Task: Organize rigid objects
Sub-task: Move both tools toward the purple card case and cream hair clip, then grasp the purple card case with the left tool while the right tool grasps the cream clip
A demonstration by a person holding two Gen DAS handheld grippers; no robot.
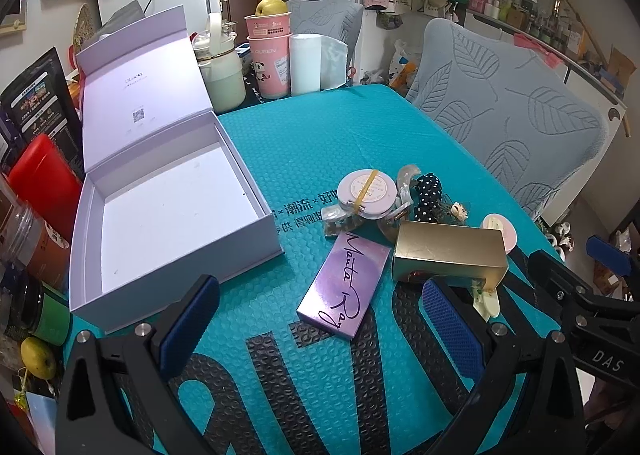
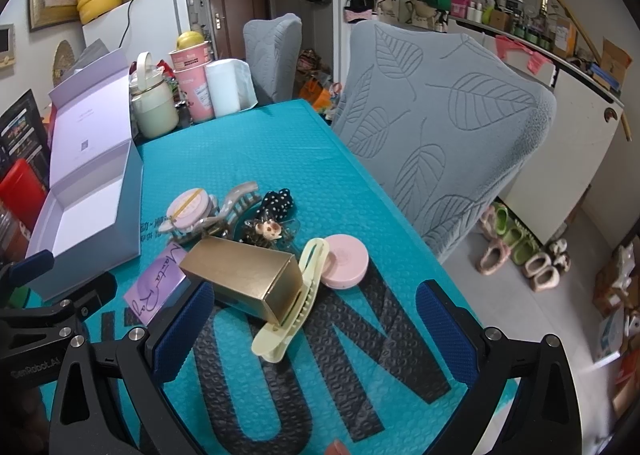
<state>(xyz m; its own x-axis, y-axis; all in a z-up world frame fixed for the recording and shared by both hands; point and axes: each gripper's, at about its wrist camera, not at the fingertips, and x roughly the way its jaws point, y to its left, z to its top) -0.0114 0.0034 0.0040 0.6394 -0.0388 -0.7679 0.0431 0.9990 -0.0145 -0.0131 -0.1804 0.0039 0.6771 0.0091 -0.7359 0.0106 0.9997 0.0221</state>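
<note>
Gold carton (image 2: 244, 281) lies on its side mid-mat, atop yellow hair clip (image 2: 290, 303), touching purple flat box (image 1: 345, 287). Likely light, thin card, crushable; best pinched across long flat sides. Pink round tin (image 2: 345, 261) just beside; smooth, probably slippery. Lilac gift box (image 1: 168, 207) at left, lid up, nothing inside. Left gripper (image 1: 320, 319) and right gripper (image 2: 314, 325) both spread wide, holding nothing, low over teal mat (image 1: 320, 143).

Two round tins (image 2: 188, 209), three hair clips (image 2: 290, 303), two small boxes (image 2: 244, 281), one open box (image 1: 172, 215)
</note>
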